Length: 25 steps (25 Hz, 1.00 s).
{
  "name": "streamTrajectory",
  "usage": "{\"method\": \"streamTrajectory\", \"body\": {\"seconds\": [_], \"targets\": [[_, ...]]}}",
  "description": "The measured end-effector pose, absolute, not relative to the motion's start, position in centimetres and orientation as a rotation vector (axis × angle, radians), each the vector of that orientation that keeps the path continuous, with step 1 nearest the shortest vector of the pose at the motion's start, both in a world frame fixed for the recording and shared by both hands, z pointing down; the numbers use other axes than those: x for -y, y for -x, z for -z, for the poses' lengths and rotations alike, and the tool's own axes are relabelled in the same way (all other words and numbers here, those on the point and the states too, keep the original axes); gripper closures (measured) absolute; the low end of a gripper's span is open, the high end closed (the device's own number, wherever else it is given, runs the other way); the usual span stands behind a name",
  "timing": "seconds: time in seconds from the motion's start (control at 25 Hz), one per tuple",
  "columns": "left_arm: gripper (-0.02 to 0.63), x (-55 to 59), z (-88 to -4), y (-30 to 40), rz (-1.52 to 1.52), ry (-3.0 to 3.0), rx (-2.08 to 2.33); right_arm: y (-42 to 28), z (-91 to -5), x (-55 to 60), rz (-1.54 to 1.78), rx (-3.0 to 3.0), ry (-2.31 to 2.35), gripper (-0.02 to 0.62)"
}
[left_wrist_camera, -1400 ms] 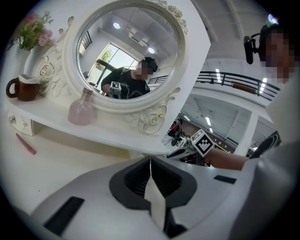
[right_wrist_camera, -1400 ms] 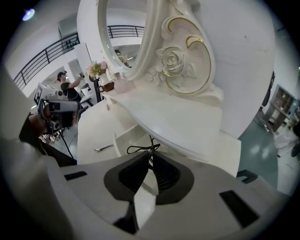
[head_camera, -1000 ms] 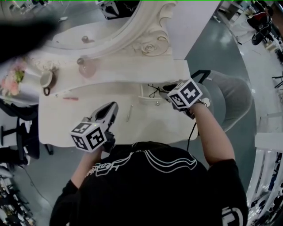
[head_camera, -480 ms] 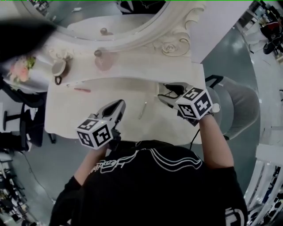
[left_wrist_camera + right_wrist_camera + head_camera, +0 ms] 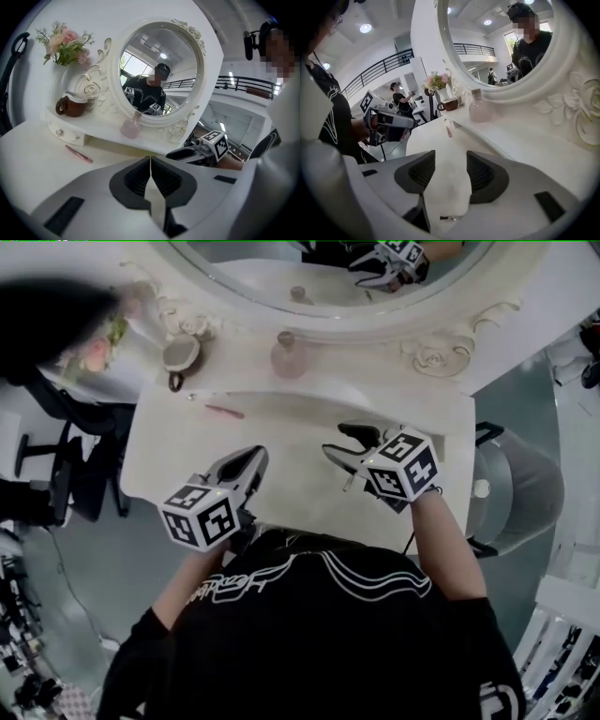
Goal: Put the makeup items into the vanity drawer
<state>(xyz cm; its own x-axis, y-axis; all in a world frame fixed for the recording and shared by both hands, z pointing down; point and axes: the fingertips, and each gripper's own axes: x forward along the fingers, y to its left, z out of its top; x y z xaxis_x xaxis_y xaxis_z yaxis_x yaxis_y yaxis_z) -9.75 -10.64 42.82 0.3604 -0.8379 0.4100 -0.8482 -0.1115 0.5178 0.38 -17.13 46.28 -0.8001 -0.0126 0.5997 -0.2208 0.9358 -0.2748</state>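
On the white vanity top (image 5: 281, 432) lies a pink pencil (image 5: 225, 412) (image 5: 78, 153) at the back left. A slim metal stick (image 5: 348, 484) lies just under my right gripper (image 5: 345, 443) (image 5: 446, 161). That gripper is open with nothing between its fingers, its jaws having widened within the last second. My left gripper (image 5: 251, 459) (image 5: 150, 161) hovers over the front middle of the top, shut and holding nothing. A small drawer front with knobs (image 5: 65, 134) under the shelf's left end is closed.
A pink glass bottle (image 5: 288, 354) (image 5: 132, 127) and a brown cup (image 5: 178, 354) (image 5: 70, 105) stand on the raised shelf below the oval mirror (image 5: 159, 70). Pink flowers (image 5: 103, 338) are at the far left. A grey chair (image 5: 520, 493) is to the right.
Both grippers have moved left across the vanity top. My right gripper has drawn back from the shelf's right end and now stands wider over the slim stick.
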Motion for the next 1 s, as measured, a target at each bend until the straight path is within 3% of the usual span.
{"method": "streamTrajectory", "body": {"seconds": [0.64, 1.0], "targets": [[0.578, 5.1, -44.5, 24.9, 0.028, -1.802, 1.547, 17.0, -51.3, 13.9, -0.330, 2.437, -0.090, 0.370], [0.578, 2.7, -45.6, 31.3, 0.055, -1.750, 1.595, 23.4, -54.5, 14.7, -0.218, 2.384, -0.110, 0.371]]}}
